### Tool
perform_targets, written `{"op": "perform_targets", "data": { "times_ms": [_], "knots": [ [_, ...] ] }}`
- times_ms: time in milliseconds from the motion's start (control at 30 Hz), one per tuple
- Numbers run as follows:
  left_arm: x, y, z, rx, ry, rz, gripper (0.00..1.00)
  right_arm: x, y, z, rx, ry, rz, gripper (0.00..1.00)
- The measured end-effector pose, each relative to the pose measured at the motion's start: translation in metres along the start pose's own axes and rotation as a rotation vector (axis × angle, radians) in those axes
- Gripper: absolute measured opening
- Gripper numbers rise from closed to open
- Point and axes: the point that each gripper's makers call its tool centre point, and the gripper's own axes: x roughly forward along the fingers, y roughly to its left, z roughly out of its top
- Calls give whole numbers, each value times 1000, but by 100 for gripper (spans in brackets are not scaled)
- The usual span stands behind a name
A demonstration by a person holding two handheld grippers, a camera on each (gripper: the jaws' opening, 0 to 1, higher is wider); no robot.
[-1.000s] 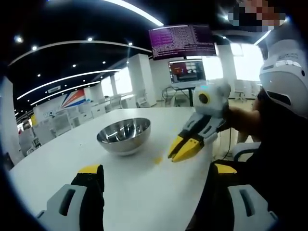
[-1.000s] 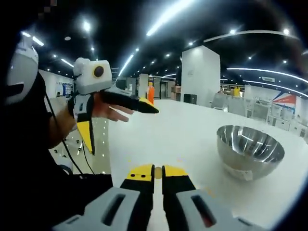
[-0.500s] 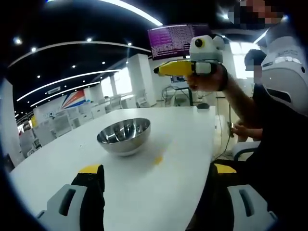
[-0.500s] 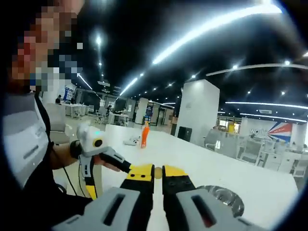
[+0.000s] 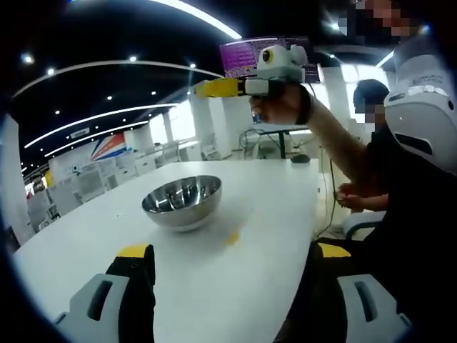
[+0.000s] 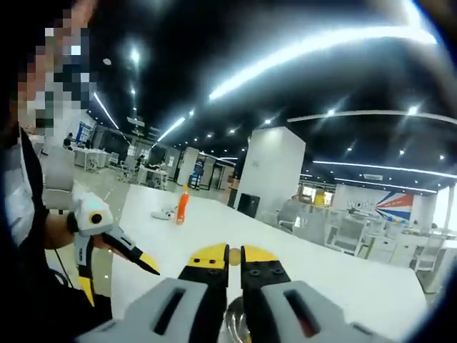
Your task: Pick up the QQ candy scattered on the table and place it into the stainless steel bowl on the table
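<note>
My right tongs [image 6: 235, 256] pinching candy [image 6: 234, 255], raised above bowl [image 5: 181, 202]. My left tongs [image 5: 226, 251] spread. Candy piece [image 5: 231, 238] on table [image 5: 271, 193], bowl's 4 o'clock.

a yellow candy [image 5: 233, 236] lies on the white table [image 5: 271, 193] beside the silvery bowl [image 5: 181, 202]; ahead of the yellow-tipped right gripper [image 6: 234, 256] stands an orange bottle [image 6: 183, 206].

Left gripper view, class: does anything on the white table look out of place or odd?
Yes. A small yellow candy lies loose on the table, just beside the stainless steel bowl rather than in it. The right hand-held gripper pinches another small yellowish piece between its shut tips, held high above the table.
</note>
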Motion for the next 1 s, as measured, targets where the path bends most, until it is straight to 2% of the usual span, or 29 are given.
{"op": "perform_targets", "data": {
  "times_ms": [200,367,433,533,600,700,900,967,1000],
  "knots": [
    [-1,-1,-2,-2,4,1,92,19,-31,-36,21,67,-53,6],
    [0,-1,-2,-4,1,2,92,33,-51,-84,77,151,-93,6],
    [0,-2,-2,-4,2,0,92,36,-58,-108,103,196,-139,6],
    [0,-2,-2,-4,3,-1,92,41,-54,-146,17,292,-142,6],
    [-1,-2,-3,-4,3,1,92,43,-51,-165,1,334,-142,6],
    [-2,-2,-3,-4,5,-1,92,44,-48,-179,23,352,-137,6],
    [-3,-1,-4,-8,5,4,92,43,-49,-179,43,355,-147,7],
    [-3,-1,-4,-7,6,3,92,43,-49,-178,61,347,-149,14],
    [-3,-1,-4,-7,5,3,92,43,-49,-177,66,340,-146,24]
  ]
}}
